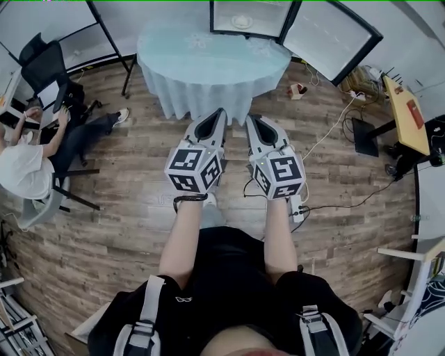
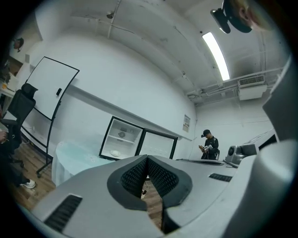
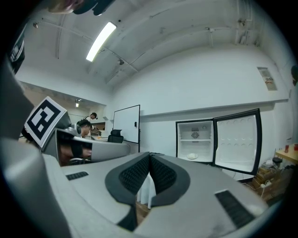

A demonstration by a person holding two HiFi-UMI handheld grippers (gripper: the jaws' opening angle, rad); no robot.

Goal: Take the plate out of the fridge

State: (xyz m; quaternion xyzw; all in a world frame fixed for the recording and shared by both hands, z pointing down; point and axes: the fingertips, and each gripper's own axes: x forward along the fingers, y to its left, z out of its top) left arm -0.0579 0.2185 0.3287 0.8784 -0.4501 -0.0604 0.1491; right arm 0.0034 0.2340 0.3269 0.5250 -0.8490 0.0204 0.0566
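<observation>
A small fridge (image 1: 250,17) stands open at the far side of the room, its door (image 1: 330,38) swung out to the right. A white plate (image 1: 242,21) lies on its bottom shelf, also visible as the plate (image 2: 116,153) in the left gripper view and the plate (image 3: 192,156) in the right gripper view. My left gripper (image 1: 217,113) and right gripper (image 1: 250,118) are held side by side in front of me, well short of the fridge. Both are shut with nothing between their jaws.
A round table with a pale blue cloth (image 1: 212,62) stands between me and the fridge. A seated person (image 1: 31,163) is at the left by an office chair (image 1: 45,69). Cables (image 1: 327,132) run across the wooden floor at right. A yellow table (image 1: 405,115) is far right.
</observation>
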